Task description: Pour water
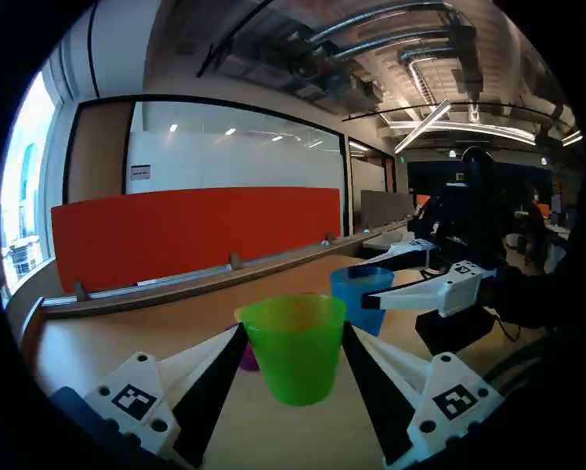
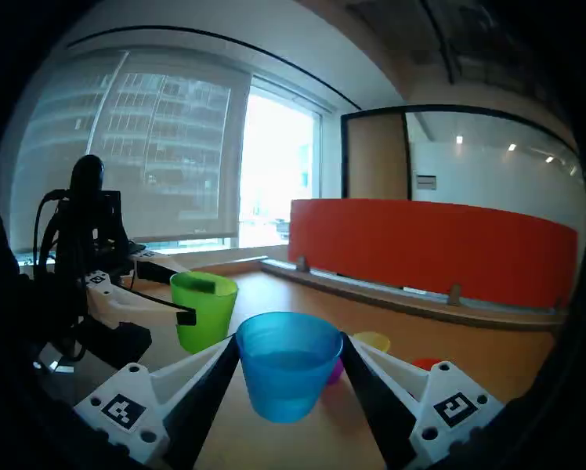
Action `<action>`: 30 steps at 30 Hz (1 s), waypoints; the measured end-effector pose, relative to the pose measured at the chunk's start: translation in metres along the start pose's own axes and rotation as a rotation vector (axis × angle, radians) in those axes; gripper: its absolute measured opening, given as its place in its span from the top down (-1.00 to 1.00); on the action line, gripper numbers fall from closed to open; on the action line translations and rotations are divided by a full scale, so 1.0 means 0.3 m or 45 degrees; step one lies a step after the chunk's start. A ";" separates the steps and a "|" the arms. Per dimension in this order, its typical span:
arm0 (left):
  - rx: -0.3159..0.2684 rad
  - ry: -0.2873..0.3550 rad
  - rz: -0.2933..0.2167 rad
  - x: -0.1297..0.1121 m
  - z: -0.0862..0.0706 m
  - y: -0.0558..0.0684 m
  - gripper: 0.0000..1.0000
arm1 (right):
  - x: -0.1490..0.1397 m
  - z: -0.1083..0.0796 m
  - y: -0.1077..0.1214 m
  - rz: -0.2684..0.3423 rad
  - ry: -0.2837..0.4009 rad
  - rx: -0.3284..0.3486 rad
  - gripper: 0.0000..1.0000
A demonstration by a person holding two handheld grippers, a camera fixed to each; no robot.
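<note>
In the left gripper view, a green plastic cup (image 1: 296, 347) stands upright between the two fingers of my left gripper (image 1: 294, 345), which is shut on it, lifted above the wooden table (image 1: 121, 337). Behind it, to the right, the other gripper (image 1: 387, 286) holds a blue cup (image 1: 361, 296). In the right gripper view, that blue cup (image 2: 287, 374) is upright with water in it, and my right gripper (image 2: 289, 368) is shut on it. To its left, the green cup (image 2: 203, 309) sits in the other gripper (image 2: 185, 301).
An orange divider panel (image 1: 199, 231) runs along the table's far edge. Small yellow (image 2: 373, 341), purple (image 2: 336, 370) and red (image 2: 426, 363) things lie on the table behind the blue cup. Windows (image 2: 277, 172) stand at the left of the right gripper view.
</note>
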State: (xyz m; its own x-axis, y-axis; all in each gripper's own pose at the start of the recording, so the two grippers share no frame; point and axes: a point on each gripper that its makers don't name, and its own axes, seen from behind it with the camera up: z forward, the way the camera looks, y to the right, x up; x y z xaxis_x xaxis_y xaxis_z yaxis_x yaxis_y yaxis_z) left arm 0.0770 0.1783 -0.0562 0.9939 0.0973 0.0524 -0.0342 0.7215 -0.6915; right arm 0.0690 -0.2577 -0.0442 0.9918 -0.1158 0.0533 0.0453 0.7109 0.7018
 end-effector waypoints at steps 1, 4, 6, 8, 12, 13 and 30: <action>0.000 -0.003 -0.002 -0.002 0.000 0.000 -0.72 | 0.003 0.001 -0.001 -0.006 -0.005 0.005 -0.86; -0.002 -0.016 -0.004 -0.011 -0.002 -0.002 -0.73 | 0.013 0.002 0.000 -0.031 -0.024 0.021 -0.86; -0.003 -0.027 -0.001 -0.019 -0.003 -0.003 -0.73 | 0.019 0.004 0.004 -0.052 -0.037 0.031 -0.86; -0.004 -0.036 0.003 -0.025 -0.003 -0.004 -0.72 | 0.024 0.006 0.009 -0.074 -0.049 0.040 -0.85; -0.013 -0.049 0.008 -0.035 0.001 0.002 -0.72 | 0.036 0.014 0.016 -0.128 -0.075 0.064 -0.85; -0.017 -0.050 0.008 -0.036 0.003 0.005 -0.73 | 0.039 0.017 0.016 -0.144 -0.080 0.070 -0.86; -0.057 -0.067 0.020 -0.053 0.016 0.035 -0.73 | 0.087 0.079 0.019 -0.462 -0.105 0.120 -0.85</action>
State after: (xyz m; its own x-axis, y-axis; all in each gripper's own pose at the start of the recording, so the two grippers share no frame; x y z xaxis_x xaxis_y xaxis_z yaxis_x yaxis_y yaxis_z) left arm 0.0604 0.1877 -0.0608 0.9863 0.1452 0.0784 -0.0438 0.6885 -0.7239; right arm 0.0922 -0.2731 -0.0219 0.9002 -0.4065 -0.1563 0.3768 0.5468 0.7477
